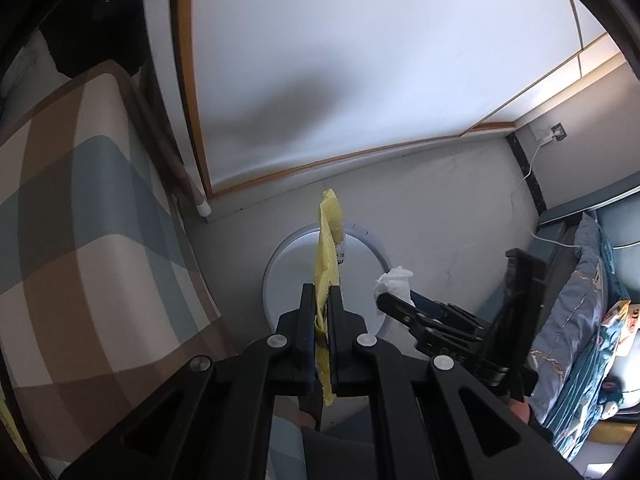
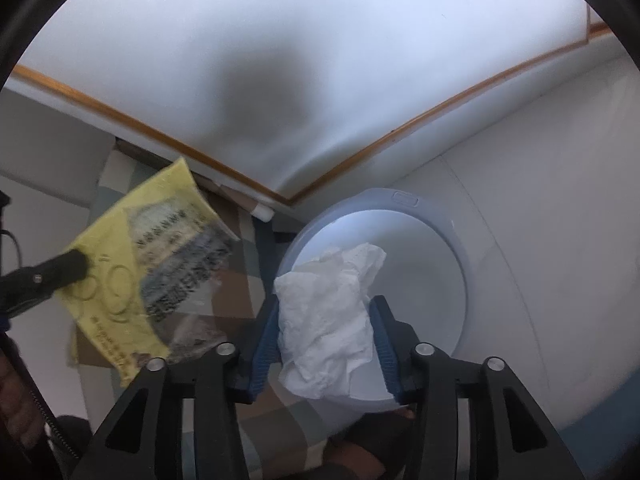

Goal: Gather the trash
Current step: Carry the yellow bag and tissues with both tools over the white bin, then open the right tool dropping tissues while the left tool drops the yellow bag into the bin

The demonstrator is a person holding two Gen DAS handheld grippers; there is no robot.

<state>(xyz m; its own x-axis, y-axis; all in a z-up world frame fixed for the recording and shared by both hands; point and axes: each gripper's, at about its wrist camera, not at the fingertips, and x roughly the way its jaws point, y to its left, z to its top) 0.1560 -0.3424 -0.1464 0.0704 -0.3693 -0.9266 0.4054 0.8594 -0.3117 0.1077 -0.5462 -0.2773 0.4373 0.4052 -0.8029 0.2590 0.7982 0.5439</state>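
Trash is held over the white bin (image 2: 400, 240): the left gripper (image 1: 322, 292) clenches a yellow wrapper (image 1: 328, 236) at 12 o'clock. The right gripper (image 2: 326, 316) grasps a crumpled tissue (image 2: 328, 312), bin rim at 1 o'clock.

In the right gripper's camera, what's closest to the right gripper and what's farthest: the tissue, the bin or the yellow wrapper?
1. Tissue: between the right gripper's jaws.
2. Bin: just beyond, its opening behind the tissue.
3. Yellow wrapper: off to the left, held by the left gripper.
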